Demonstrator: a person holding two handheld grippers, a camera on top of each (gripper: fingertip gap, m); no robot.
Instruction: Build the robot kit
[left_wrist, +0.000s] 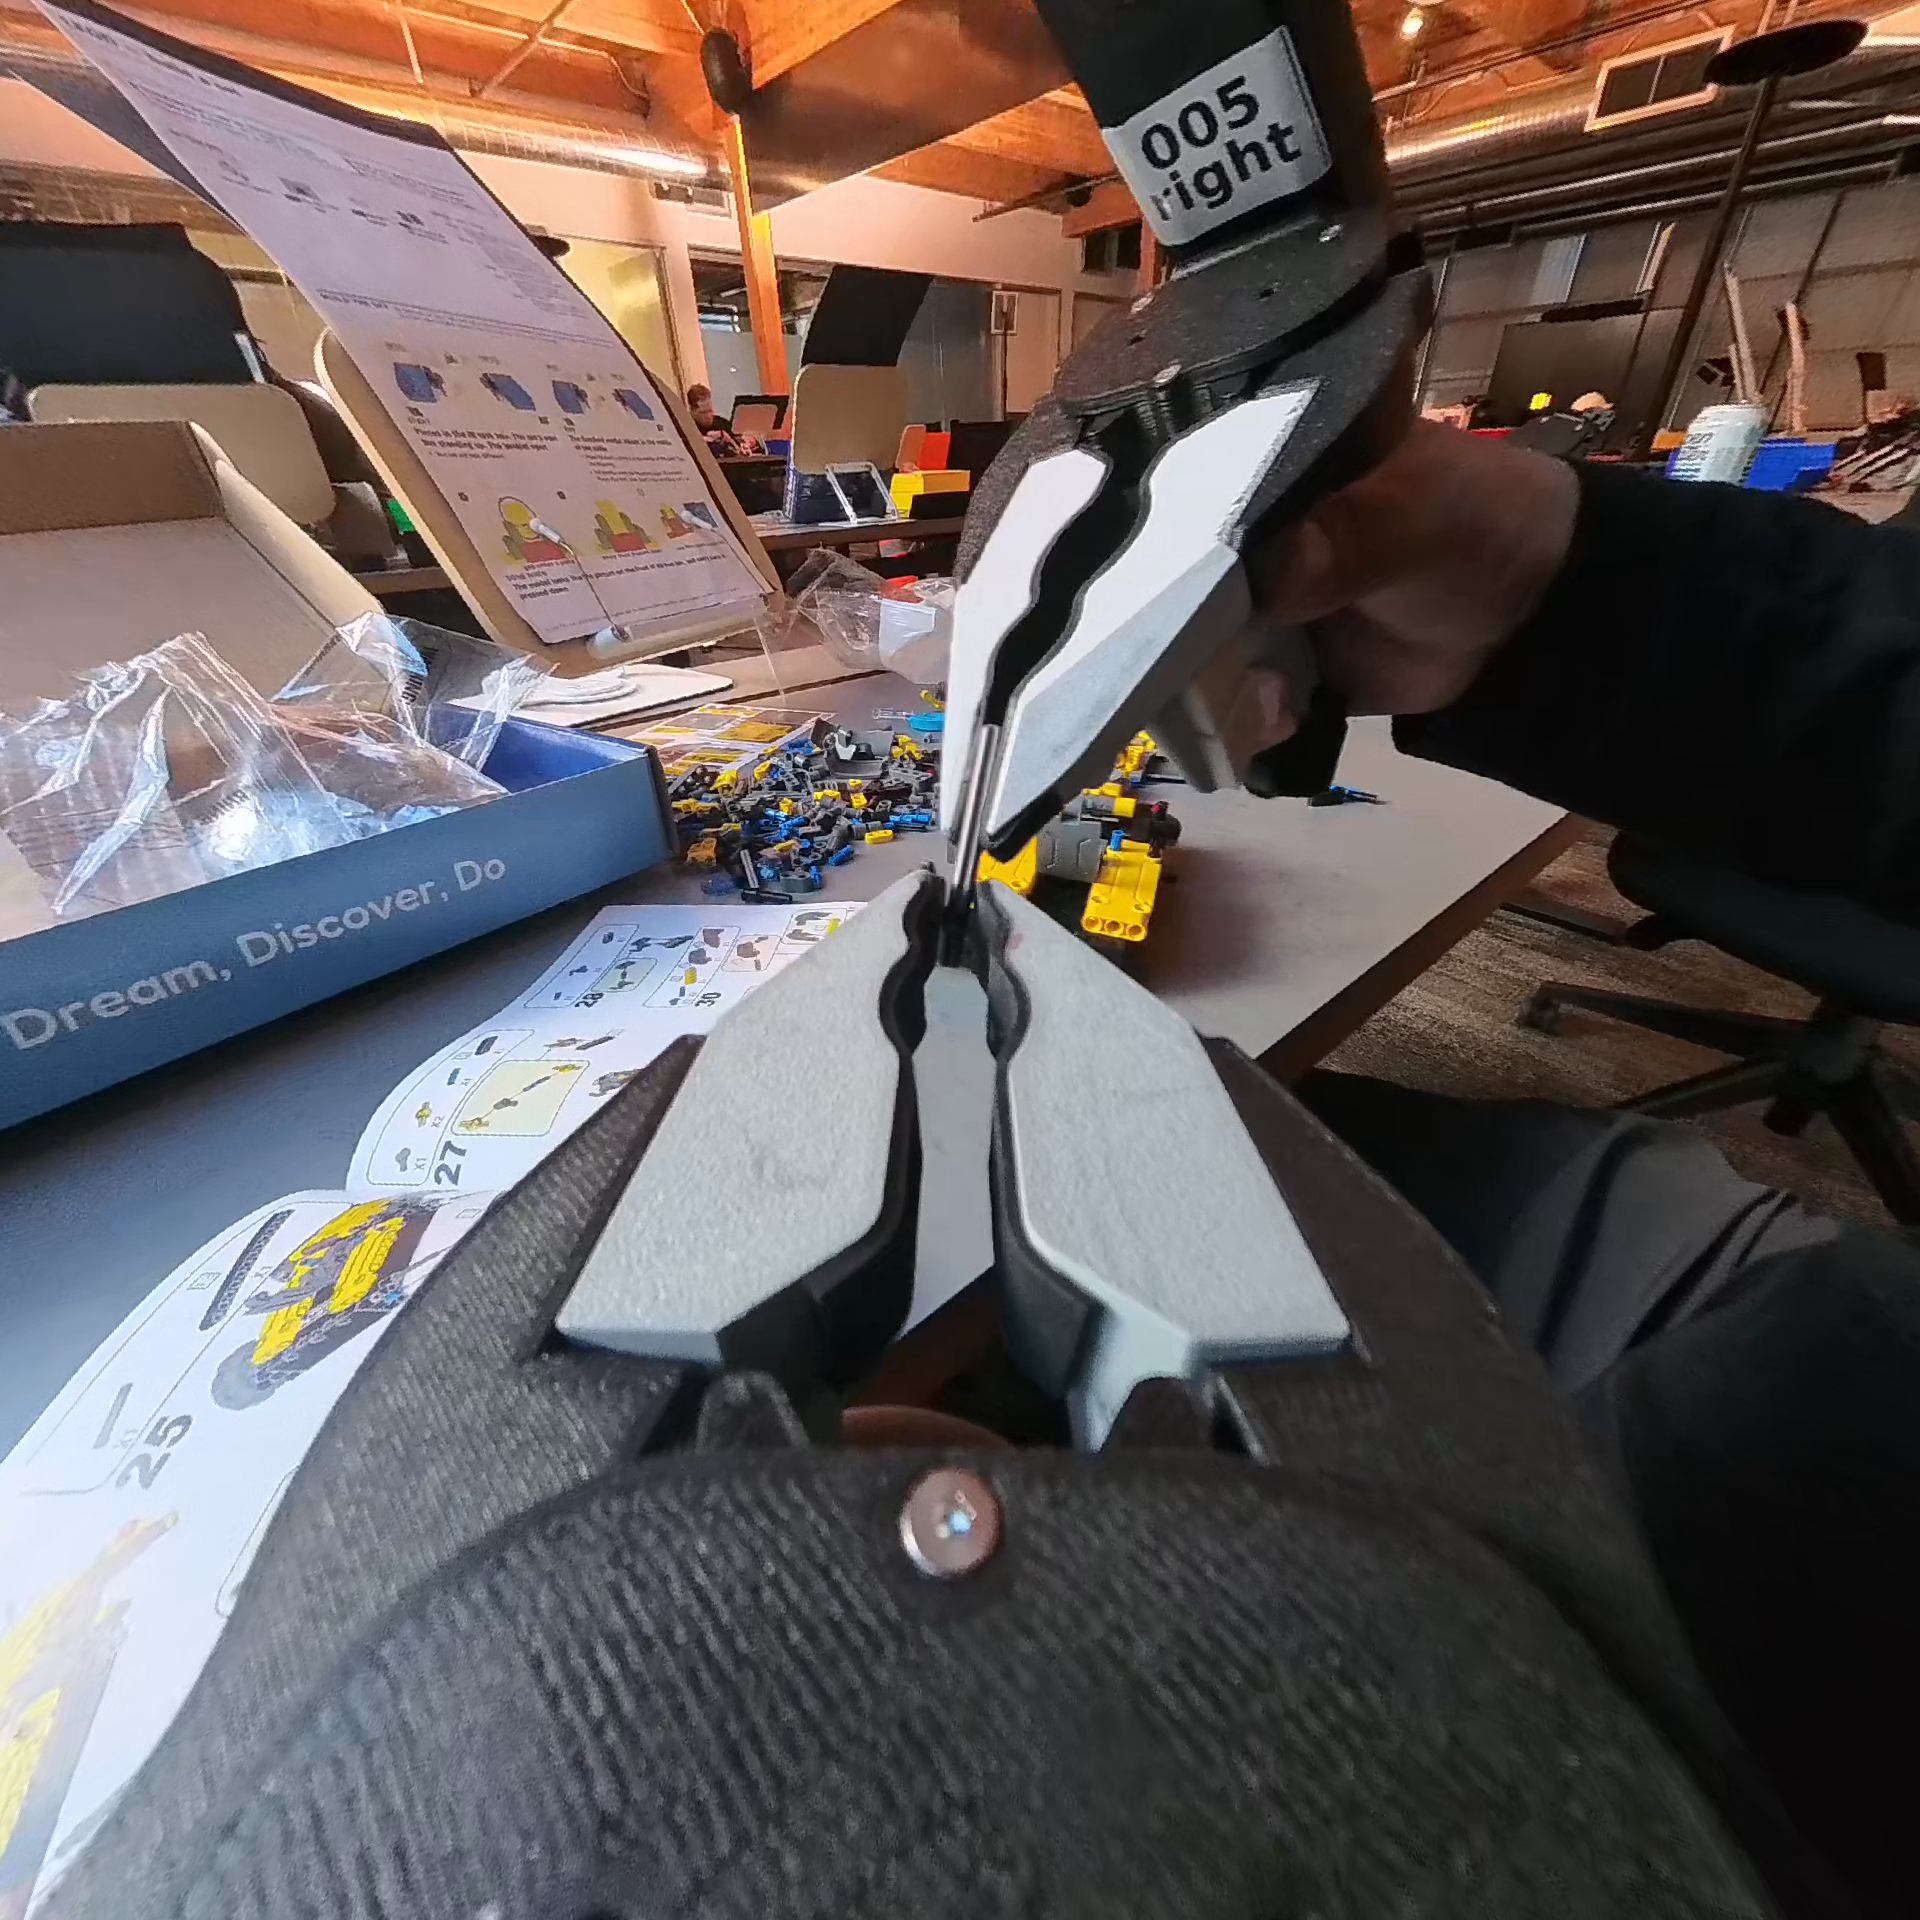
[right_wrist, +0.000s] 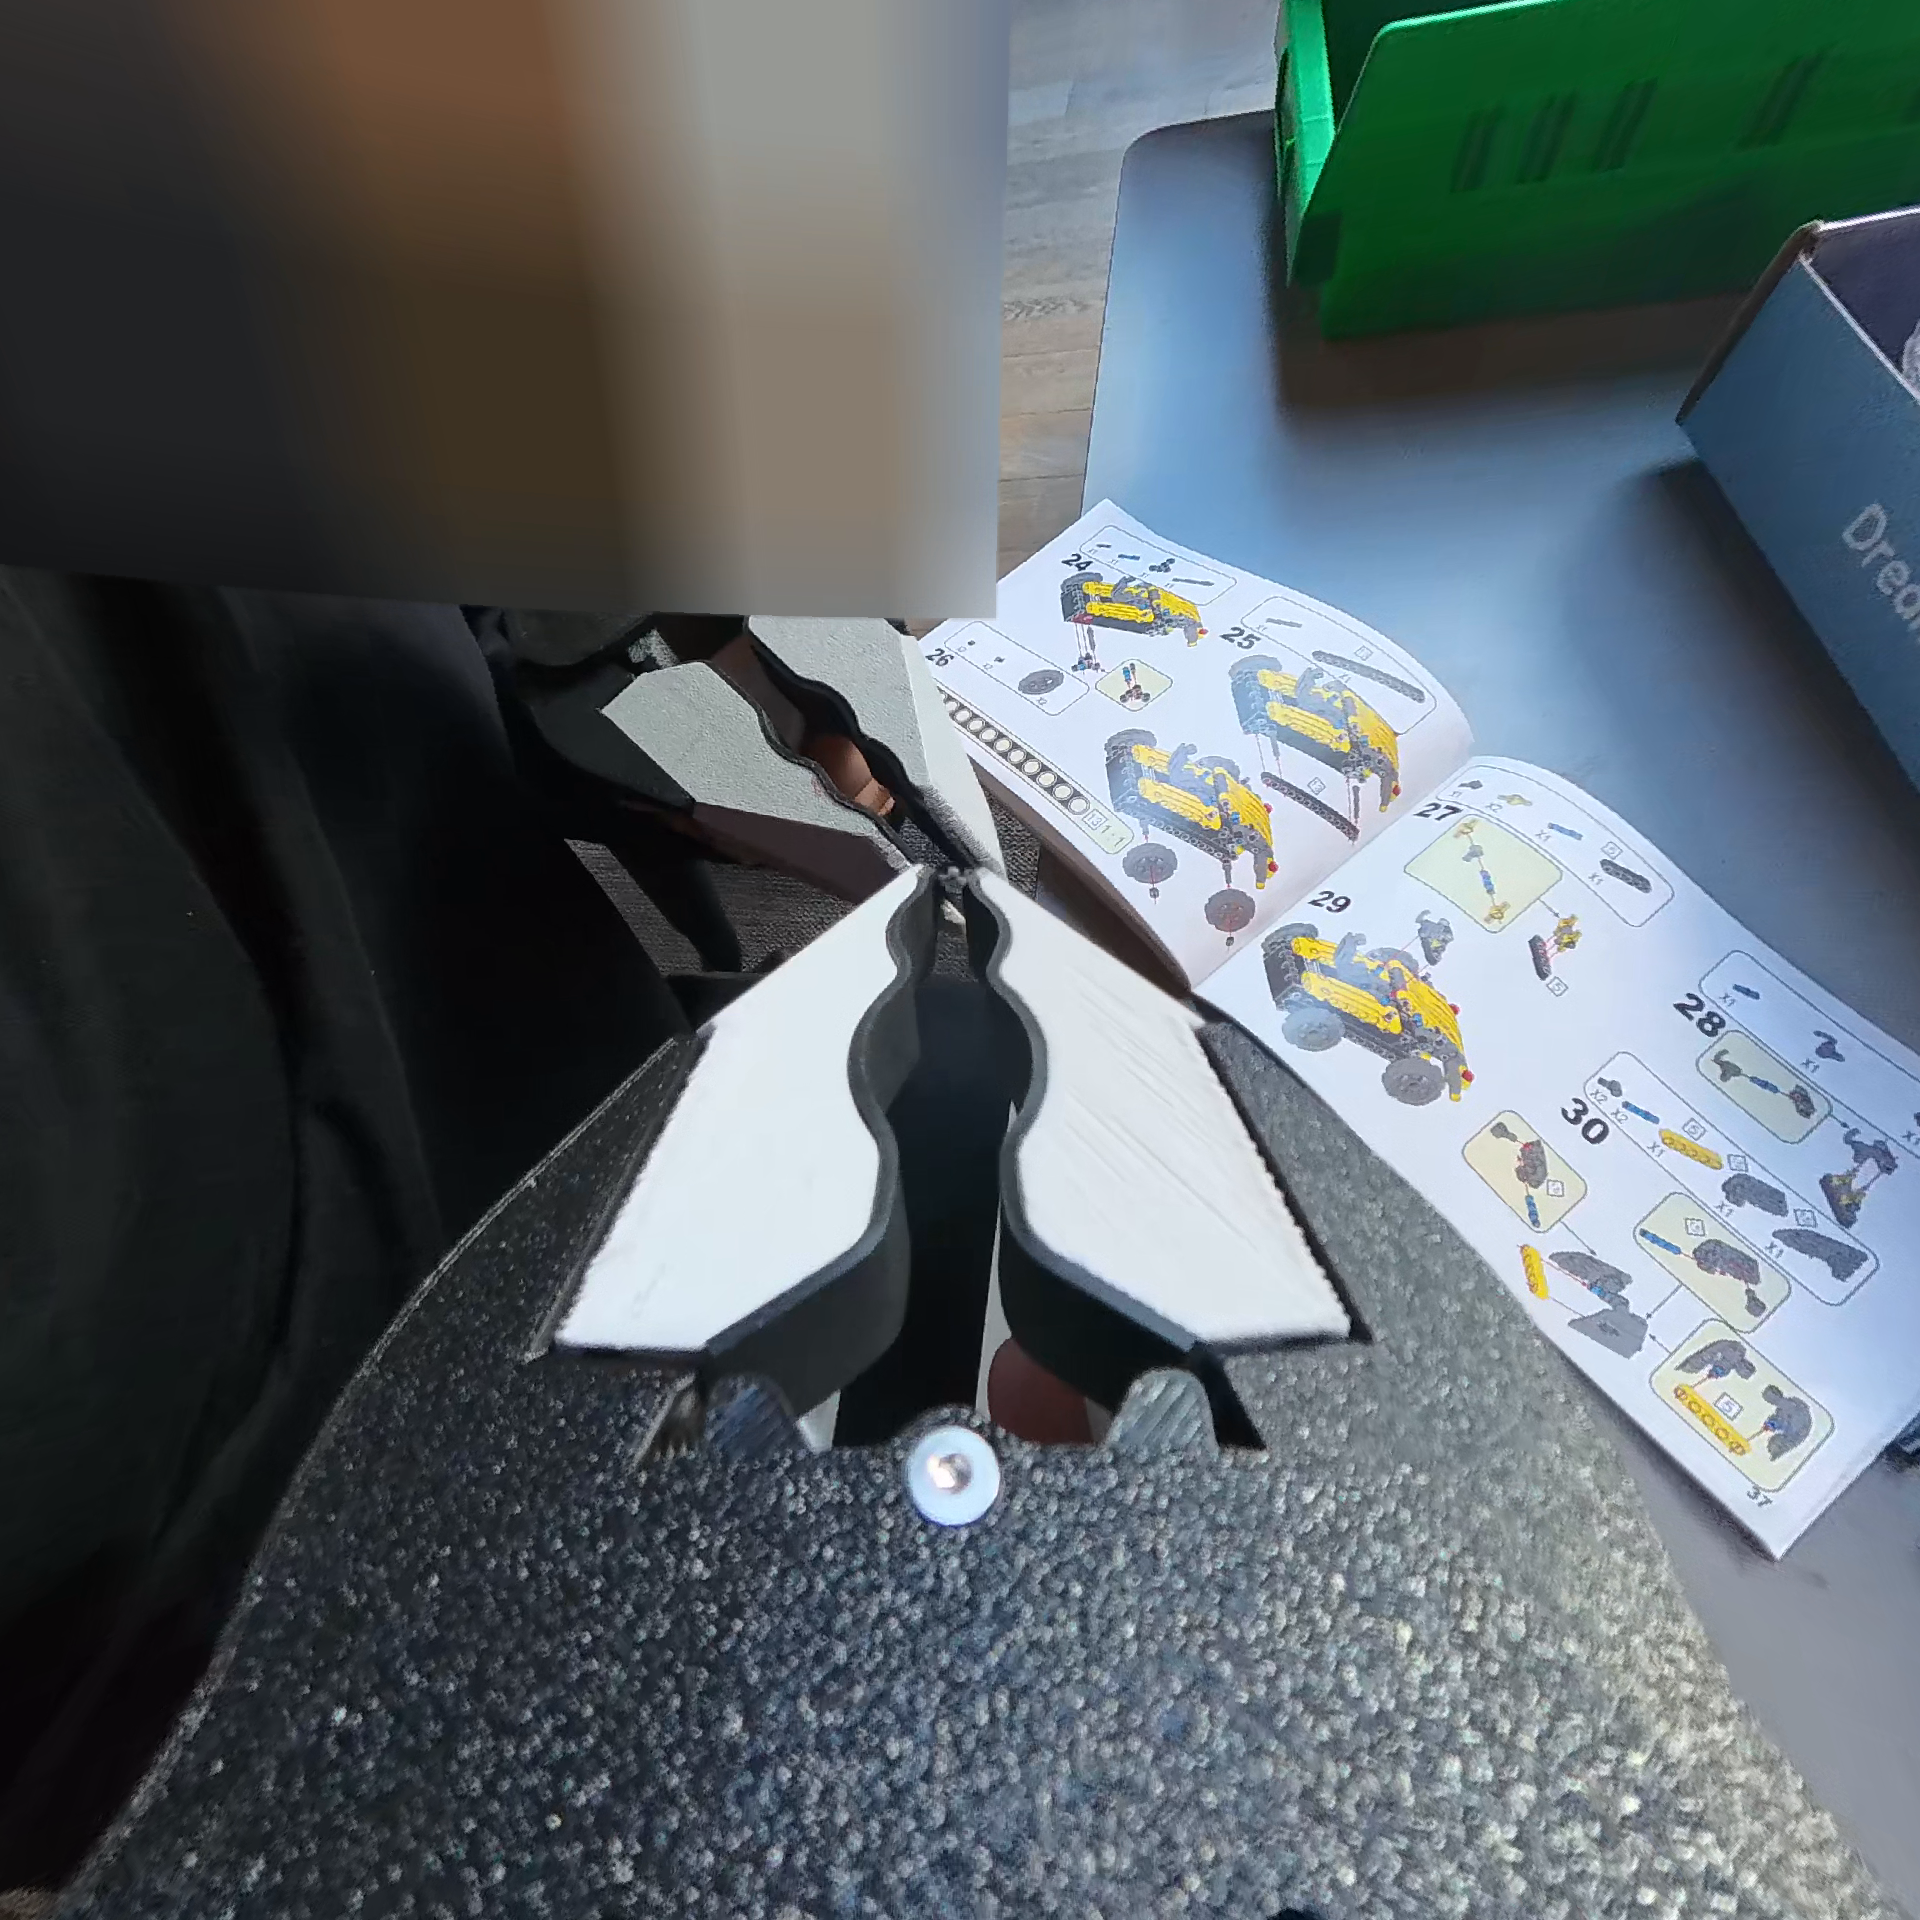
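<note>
L: my left gripper (left_wrist: 951, 914) clenched on the lower end of a thin dark axle rod (left_wrist: 968, 821) | R: my right gripper (left_wrist: 985, 774) pinches the rod's upper end | POS: rod held above the open instruction booklet (left_wrist: 582, 997) | NEAR: loose brick pile (left_wrist: 800, 800) beyond the booklet, blue box (left_wrist: 343, 894) beside it

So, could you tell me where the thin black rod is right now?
In the left wrist view, the thin black rod stands mid-frame, pinched between the right gripper above and the left gripper below, above the table.
</note>
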